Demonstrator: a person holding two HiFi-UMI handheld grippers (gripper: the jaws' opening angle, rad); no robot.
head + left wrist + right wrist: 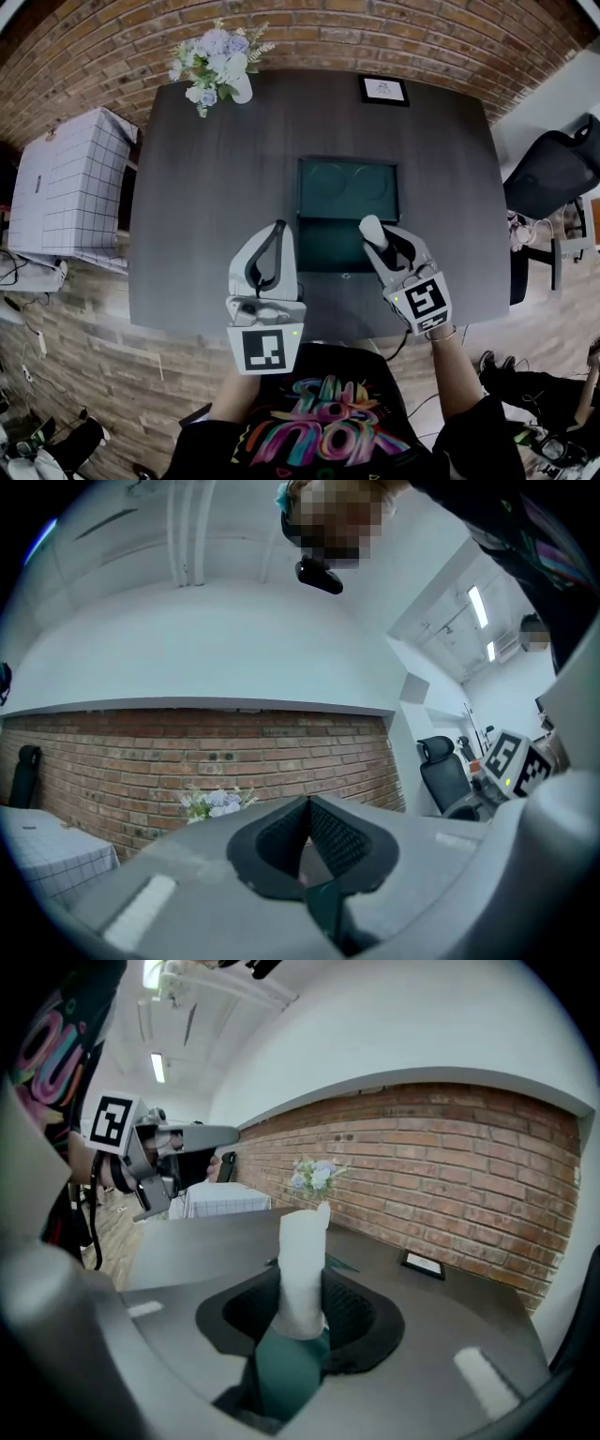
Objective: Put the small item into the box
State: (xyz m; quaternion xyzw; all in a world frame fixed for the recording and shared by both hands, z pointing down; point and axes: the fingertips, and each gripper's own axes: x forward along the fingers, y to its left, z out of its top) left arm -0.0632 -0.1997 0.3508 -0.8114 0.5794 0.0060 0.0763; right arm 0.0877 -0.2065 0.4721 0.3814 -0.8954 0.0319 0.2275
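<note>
Centrally, the dark grey table (187,206) takes up most of the head view, its far edge against a brick wall (403,33). The green box (347,187) lies open at mid-table, with bare tabletop to its left, right and far side. A checked white cloth (70,183) sits past the table's left edge and an office chair (553,173) past the right. Flowers (216,61) stand at the far left corner and a framed card (383,90) near the far edge, both well apart from the box. The left gripper (307,838) is beside the box's near left corner, jaws pressed together with nothing between them. The right gripper (382,246) is clenched on the small item (302,1269), a pale white cylinder with a slightly rough surface, standing upright between the pads and rising above them. From the head view it shows over the box's near right part
</note>
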